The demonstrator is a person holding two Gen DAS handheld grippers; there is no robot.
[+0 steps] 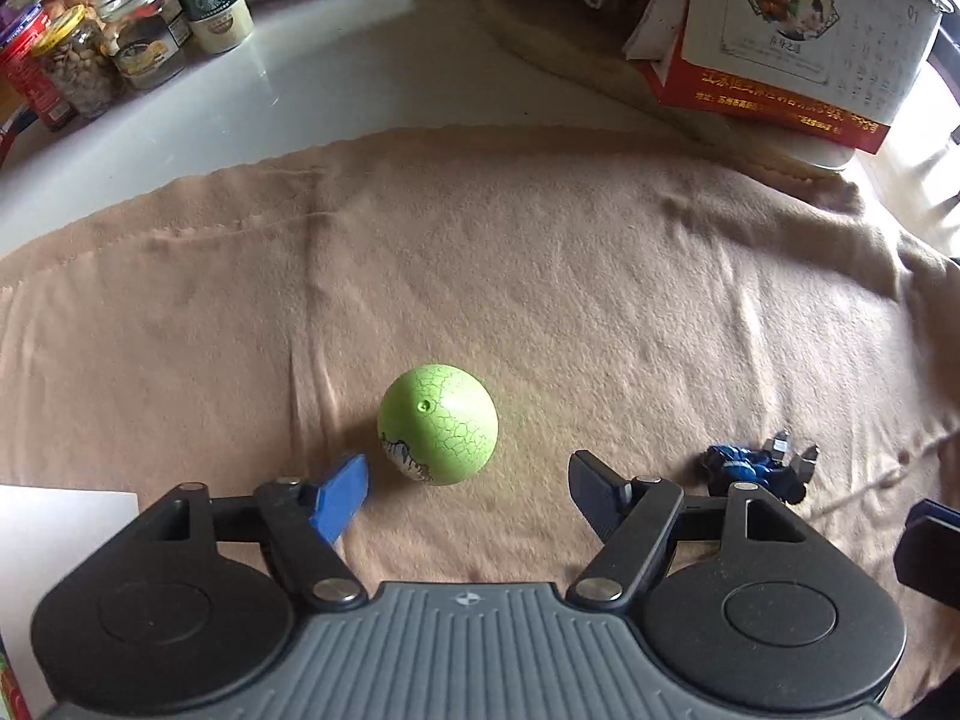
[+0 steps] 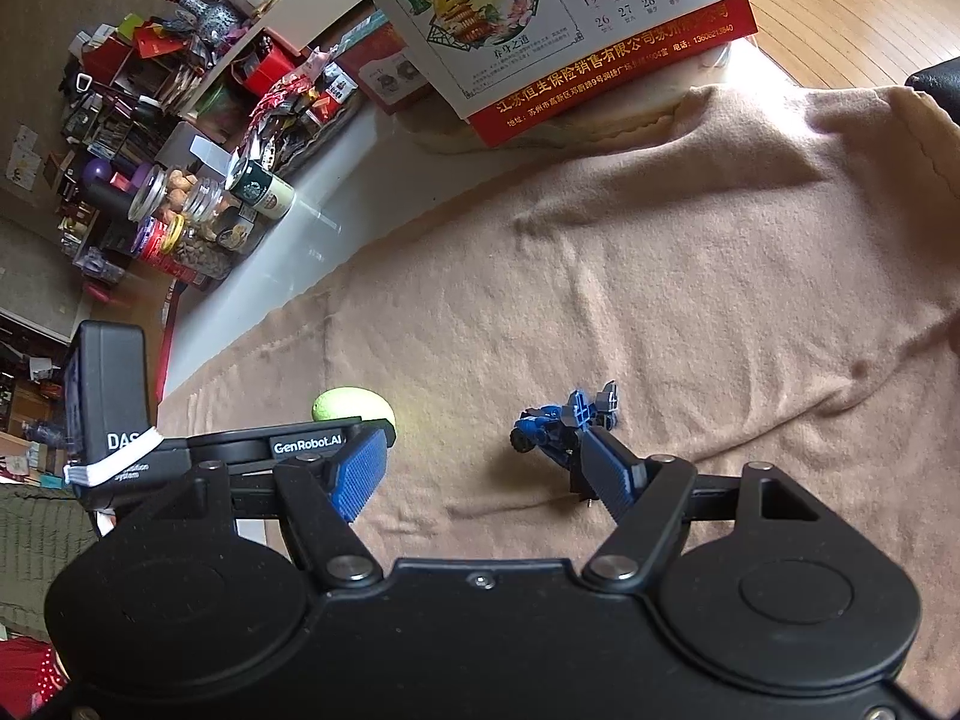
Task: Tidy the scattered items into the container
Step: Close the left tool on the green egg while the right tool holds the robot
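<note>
A green cracked-pattern toy egg (image 1: 438,425) lies on the tan cloth (image 1: 540,276), just ahead of and between the fingers of my left gripper (image 1: 468,483), which is open and empty. A small blue and black toy robot (image 1: 757,468) lies to the egg's right. In the right wrist view the toy robot (image 2: 564,423) sits just ahead of my right gripper (image 2: 483,468), close to its right finger; this gripper is open and empty. The egg (image 2: 353,405) shows behind the left gripper's body. No container is clearly in view.
Jars and a Starbucks cup (image 1: 216,3) stand at the far left on the white table (image 1: 270,96). A desk calendar (image 1: 798,30) rests on a round stand at the far right. A white sheet (image 1: 54,534) lies at the near left.
</note>
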